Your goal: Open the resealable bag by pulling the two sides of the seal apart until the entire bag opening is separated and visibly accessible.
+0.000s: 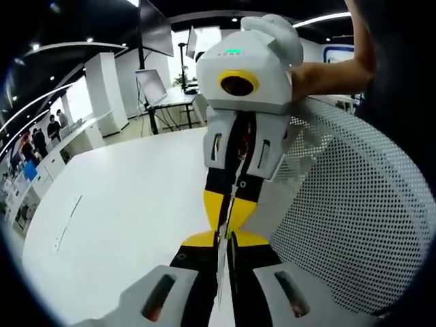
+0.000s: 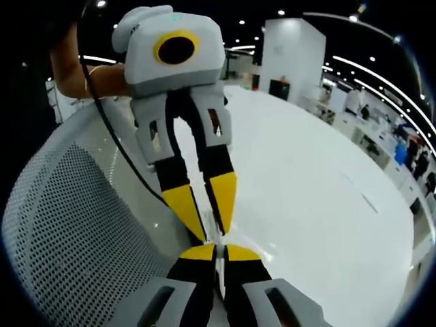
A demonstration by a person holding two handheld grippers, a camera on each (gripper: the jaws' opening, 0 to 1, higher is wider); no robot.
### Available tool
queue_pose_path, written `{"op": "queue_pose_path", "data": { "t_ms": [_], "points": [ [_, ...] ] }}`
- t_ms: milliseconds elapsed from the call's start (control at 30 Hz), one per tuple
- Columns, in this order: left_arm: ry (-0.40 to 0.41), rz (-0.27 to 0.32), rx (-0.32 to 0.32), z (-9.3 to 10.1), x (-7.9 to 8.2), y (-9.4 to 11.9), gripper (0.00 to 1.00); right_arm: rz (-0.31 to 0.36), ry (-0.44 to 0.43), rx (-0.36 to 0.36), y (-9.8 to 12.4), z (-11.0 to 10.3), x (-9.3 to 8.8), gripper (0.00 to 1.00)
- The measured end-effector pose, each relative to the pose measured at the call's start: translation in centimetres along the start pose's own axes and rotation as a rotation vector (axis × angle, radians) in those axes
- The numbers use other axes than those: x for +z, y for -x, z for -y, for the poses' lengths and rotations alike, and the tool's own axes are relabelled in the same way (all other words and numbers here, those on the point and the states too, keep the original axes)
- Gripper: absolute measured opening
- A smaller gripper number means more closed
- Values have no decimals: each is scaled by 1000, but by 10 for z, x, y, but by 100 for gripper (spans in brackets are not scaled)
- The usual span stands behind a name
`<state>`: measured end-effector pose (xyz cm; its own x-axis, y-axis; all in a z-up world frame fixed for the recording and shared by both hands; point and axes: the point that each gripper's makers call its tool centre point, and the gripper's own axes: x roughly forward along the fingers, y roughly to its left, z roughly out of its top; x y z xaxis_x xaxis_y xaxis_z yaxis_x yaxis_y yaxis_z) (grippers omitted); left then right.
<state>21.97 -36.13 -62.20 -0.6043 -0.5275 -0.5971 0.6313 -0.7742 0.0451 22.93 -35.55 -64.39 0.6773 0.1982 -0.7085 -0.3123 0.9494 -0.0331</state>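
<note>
Presently, findings as follows.
Counter [image 1: 129, 197]: white, bare across the visible left part in the left gripper view; far edge runs into office furniture and distant people, too small to detail.
Left tool [image 1: 225, 238]: yellow tips closed together, pinching a thin translucent edge.
Resealable bag [image 1: 222, 272]: seen edge-on only, as a pale sliver between the closed jaws in the left gripper view; its body, seal line and any opening cannot be made out.
Right tool [image 2: 219, 251]: yellow tips closed on the same thin edge, meeting the other tool tip to tip.
Mesh chair back [image 1: 354, 204]: white, perforated, close beside both tools; lower part cut off.
Person's hand [image 1: 327, 75]: holds the opposite tool's body; the arm is cut off at the frame edge.
Black cable [image 2: 116, 136]: trails from the left tool across the mesh.
</note>
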Motion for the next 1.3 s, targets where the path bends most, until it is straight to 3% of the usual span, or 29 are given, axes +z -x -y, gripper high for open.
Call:
{"op": "queue_pose_path", "data": {
  "t_ms": [533,800,1300],
  "points": [
    [19,-11,9,-2,-4,-4,0,3,5,5,0,-1,1,0],
    [63,-7,47,-4,-3,-3,0,6,2,-2,0,0,1,0],
    [14,-26,80,-5,-2,1,0,39,-29,-5,0,1,6,0]
  ]
}}
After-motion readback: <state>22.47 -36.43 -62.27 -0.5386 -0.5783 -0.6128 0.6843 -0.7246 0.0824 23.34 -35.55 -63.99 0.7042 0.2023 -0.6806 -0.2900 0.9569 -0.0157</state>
